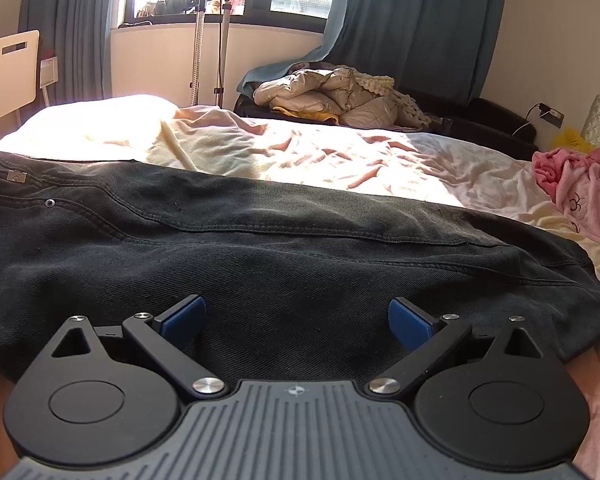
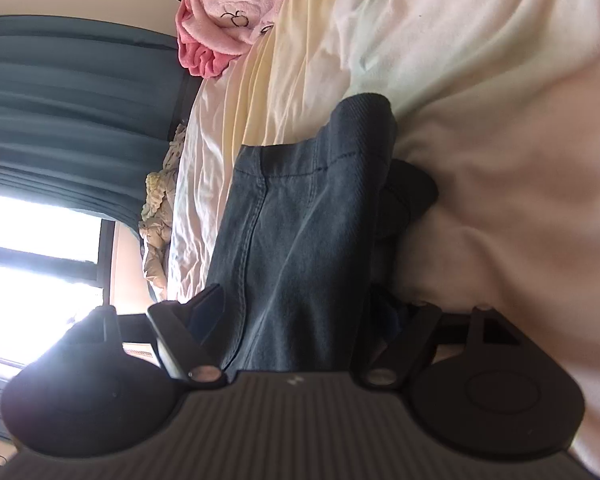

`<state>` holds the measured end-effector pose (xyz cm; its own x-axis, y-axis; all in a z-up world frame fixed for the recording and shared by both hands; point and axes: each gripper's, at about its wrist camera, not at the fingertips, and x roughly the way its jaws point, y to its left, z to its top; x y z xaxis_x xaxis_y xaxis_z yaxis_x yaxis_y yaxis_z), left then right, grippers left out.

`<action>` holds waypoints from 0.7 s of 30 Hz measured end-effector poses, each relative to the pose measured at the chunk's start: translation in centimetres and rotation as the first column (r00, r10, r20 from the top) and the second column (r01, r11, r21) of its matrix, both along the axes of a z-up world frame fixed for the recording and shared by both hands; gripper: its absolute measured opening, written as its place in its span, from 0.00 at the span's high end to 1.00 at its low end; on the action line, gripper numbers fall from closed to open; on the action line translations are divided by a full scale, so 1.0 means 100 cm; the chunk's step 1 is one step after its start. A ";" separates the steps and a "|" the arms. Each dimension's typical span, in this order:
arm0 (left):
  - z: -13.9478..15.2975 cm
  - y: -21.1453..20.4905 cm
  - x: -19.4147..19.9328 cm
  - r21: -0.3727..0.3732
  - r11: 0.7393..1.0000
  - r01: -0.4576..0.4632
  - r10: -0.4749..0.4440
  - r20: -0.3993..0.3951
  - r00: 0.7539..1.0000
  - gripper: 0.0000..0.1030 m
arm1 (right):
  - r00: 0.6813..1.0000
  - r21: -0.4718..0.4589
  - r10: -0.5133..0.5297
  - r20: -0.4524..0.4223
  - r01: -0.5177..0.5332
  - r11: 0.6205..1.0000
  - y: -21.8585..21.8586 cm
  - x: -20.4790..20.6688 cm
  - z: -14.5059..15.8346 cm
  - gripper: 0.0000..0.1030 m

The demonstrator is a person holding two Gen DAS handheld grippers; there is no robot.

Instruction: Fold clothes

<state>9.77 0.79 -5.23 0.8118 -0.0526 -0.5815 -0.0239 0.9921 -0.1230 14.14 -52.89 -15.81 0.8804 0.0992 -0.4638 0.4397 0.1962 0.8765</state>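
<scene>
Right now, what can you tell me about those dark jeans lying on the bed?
The jeans are black or charcoal denim, faded, with stitched seams, a metal rivet and a small metal tag near one end. They lie stretched sideways across the pale, rumpled bed sheet, mostly flat with soft creases. The left gripper hovers open just over the near edge. In the right wrist view, one end of the fabric runs between the fingers of the right gripper, though blur hides whether it is clamped.

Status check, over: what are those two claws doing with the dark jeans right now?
Left gripper open, low over the jeans. Right gripper open around jeans' hem end. Pink garment lies clear.
</scene>
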 end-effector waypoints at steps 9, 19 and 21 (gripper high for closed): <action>0.001 0.007 -0.001 -0.010 0.998 -0.054 0.054 0.019 0.998 0.04 | 0.987 -0.063 -0.151 0.048 0.154 0.986 -0.007 0.015 -0.015 0.29; 0.005 -0.007 -0.002 0.085 0.996 -0.031 0.026 0.062 0.998 0.04 | 0.989 -0.173 -0.064 0.131 0.087 0.981 -0.002 0.035 0.021 0.89; 0.010 -0.005 -0.004 0.108 0.993 -0.038 0.030 0.078 0.997 0.04 | 0.982 -0.217 -0.037 0.188 0.078 0.973 0.006 0.037 0.041 0.89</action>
